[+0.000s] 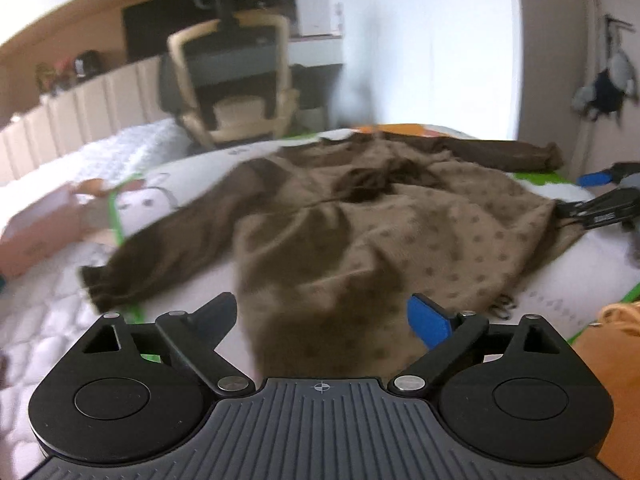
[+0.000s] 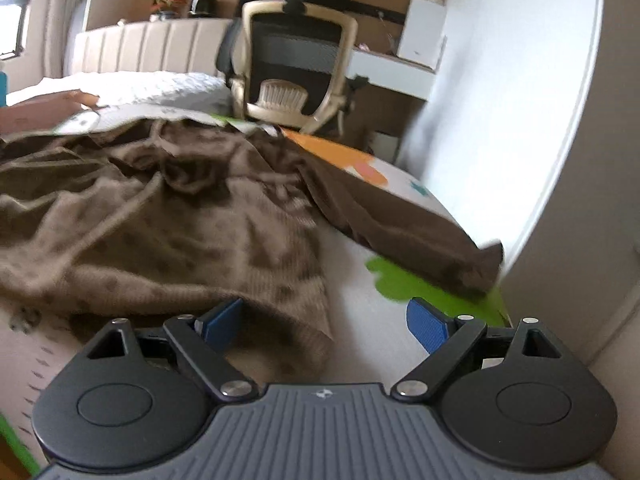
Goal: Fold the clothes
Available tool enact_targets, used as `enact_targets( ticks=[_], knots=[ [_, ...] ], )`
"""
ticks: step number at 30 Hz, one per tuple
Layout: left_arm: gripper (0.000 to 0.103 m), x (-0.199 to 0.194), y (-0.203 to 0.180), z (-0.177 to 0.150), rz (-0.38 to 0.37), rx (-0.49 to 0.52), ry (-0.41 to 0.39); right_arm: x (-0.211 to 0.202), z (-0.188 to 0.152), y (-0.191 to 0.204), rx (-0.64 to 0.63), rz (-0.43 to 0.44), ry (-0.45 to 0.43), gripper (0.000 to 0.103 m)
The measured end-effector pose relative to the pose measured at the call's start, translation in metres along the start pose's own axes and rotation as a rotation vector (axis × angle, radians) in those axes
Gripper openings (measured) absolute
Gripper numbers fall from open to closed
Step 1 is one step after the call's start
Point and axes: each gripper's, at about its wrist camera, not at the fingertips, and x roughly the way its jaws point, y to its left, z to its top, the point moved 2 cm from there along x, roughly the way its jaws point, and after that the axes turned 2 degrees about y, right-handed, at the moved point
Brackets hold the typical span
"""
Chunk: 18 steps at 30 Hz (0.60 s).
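Left wrist view: the left gripper [image 1: 324, 320] is holding its jaws spread, with the hem of the brown dress [image 1: 360, 220] bunching up between them. The dress is lying spread on the bed [image 1: 60, 312], sleeves out to both sides. The right gripper [image 1: 592, 204] is touching the dress's far edge.

Right wrist view: the right gripper [image 2: 324, 320] is keeping its jaws spread over the dress's [image 2: 160, 220] corner. Bare bed [image 2: 360, 292] is showing beside the dress; the wall [image 2: 540, 120] is standing close behind the sleeve.
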Motion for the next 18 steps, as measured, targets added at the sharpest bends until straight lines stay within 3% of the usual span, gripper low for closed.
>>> enact_targets(
  ticks=[3, 5, 9, 12, 18],
  knots=[
    [0.096, -0.005, 0.018, 0.002, 0.085, -0.07, -0.02, 0.002, 0.009, 0.011, -0.013, 0.049, -0.004, 0.089],
    [0.096, -0.01, 0.028, 0.007, 0.088, -0.123, -0.052, 0.003, 0.015, 0.019, -0.022, 0.082, -0.007, 0.09],
    [0.097, -0.011, 0.02, 0.017, -0.06, -0.128, -0.08, 0.021, 0.005, 0.03, -0.07, 0.093, 0.082, 0.09],
    [0.098, 0.0, -0.002, 0.02, -0.181, -0.089, -0.053, 0.014, -0.001, 0.018, -0.047, 0.052, 0.075, 0.094],
    [0.098, 0.027, -0.048, 0.016, -0.263, 0.054, 0.01, -0.005, -0.011, -0.018, 0.008, -0.106, 0.051, 0.094]
  ],
)
